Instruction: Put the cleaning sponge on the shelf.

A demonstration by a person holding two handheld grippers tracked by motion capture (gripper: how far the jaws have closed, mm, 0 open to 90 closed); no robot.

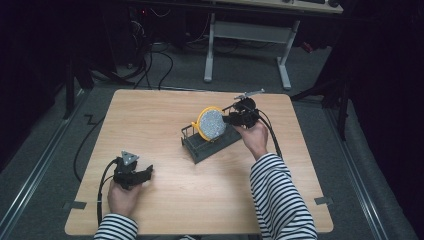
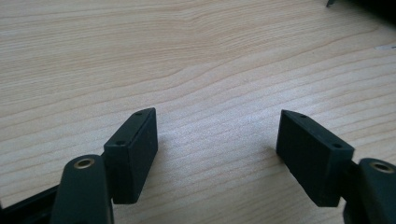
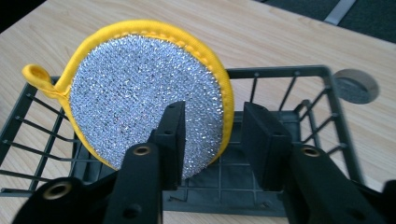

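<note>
- Nearest to you, your left gripper (image 1: pixel 146 173) rests low over the table (image 1: pixel 165 200) at its front left corner, with your hand behind it. In the left gripper view its jaws stand wide apart, released, and only bare wood lies between them.
- Farther in, at the middle right of the table, the dark wire rack (image 1: pixel 210 140) stands at an angle to the table edges.
- The round scrubber (image 1: pixel 211 124), silver mesh with a yellow rim and a small yellow loop (image 3: pixel 36 74), stands on its edge inside the rack, and it leans a little.
- Your right gripper (image 1: pixel 229 119) is just beside the scrubber, on its right side in the high view. In the right gripper view its jaws are parted; the scrubber's edge (image 3: pixel 227 107) sits between them, and there is a clear gap to one pad, so it is not grasped.
- Beyond the rack, a round grey cap (image 3: pixel 356 86) lies flat in the table top.
</note>
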